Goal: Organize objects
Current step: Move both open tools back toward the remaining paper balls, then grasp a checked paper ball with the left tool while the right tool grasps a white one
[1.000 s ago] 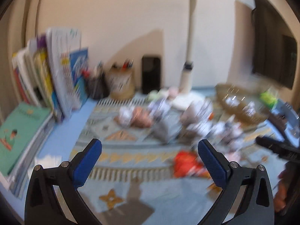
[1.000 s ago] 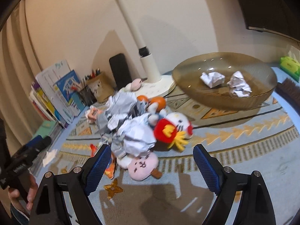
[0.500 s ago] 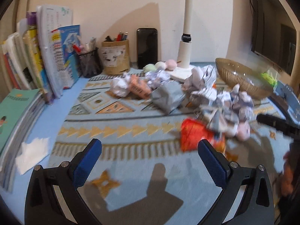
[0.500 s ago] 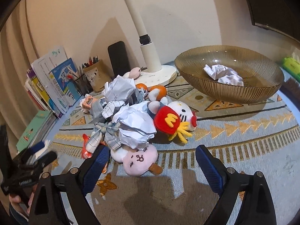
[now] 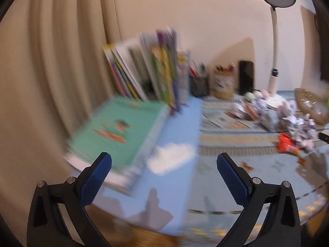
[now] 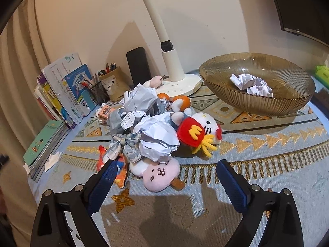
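A pile of clutter lies mid-mat in the right wrist view: a big crumpled paper ball (image 6: 158,138), a white cat plush with a red bow (image 6: 200,130), a pink plush (image 6: 159,174), a plaid bow (image 6: 123,147), an orange wrapper (image 6: 121,170) and oranges (image 6: 182,100). The amber glass bowl (image 6: 287,105) at the right holds crumpled papers (image 6: 249,84). My right gripper (image 6: 164,174) is open, just short of the pink plush. In the blurred left wrist view, my left gripper (image 5: 164,169) is open and empty, facing a white tissue (image 5: 170,158) beside a green book (image 5: 115,131).
Upright books (image 6: 65,88), pencil cups (image 6: 112,83), a black phone (image 6: 137,65) and a white desk lamp (image 6: 174,68) line the back wall. A beige curtain (image 5: 51,61) hangs at the left. A dark screen (image 6: 304,6) hangs at the upper right.
My left gripper swung sharply left, from facing the clutter pile to facing the books and tissue. My right gripper moved closer to the pile. Both stayed open.
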The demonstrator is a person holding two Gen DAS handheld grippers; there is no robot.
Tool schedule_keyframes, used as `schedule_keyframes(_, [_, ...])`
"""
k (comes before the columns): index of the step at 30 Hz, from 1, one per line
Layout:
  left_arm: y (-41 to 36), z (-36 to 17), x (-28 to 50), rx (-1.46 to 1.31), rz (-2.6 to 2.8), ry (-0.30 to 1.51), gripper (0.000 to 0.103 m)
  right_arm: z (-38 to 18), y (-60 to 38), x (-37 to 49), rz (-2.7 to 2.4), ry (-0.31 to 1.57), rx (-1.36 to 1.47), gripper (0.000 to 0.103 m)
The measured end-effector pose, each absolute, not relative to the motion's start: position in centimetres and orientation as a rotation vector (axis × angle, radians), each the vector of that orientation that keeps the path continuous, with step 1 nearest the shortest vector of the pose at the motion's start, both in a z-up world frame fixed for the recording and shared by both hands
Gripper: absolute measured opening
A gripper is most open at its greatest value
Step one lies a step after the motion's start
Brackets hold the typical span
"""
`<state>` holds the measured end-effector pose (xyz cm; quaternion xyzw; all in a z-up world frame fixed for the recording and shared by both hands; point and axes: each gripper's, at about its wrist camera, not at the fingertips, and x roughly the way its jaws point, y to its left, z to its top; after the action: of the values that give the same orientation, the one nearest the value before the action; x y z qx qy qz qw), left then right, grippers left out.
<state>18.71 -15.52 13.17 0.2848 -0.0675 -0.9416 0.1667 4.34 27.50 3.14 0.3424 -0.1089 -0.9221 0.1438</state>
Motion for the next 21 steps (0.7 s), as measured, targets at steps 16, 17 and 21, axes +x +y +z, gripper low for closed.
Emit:
schedule_keyframes(16, [-2.5, 5.1, -2.4, 1.359, -3.188, 0.204, 0.102, 2.7, 26.9, 3.9, -2.668, -0.261, 1.038, 0.097])
schedule_keyframes(17, [-1.5, 4.3, -3.9, 1.404, -3.175, 0.173, 0.102, 2.7, 26.9, 3.8, -2.667, -0.262, 1.039, 0.097])
schedule_keyframes(21, [0.6, 2.6, -7.1, 1.463, -3.173, 0.165, 0.101, 2.5, 26.9, 3.2, -2.640, -0.269, 1.065, 0.097])
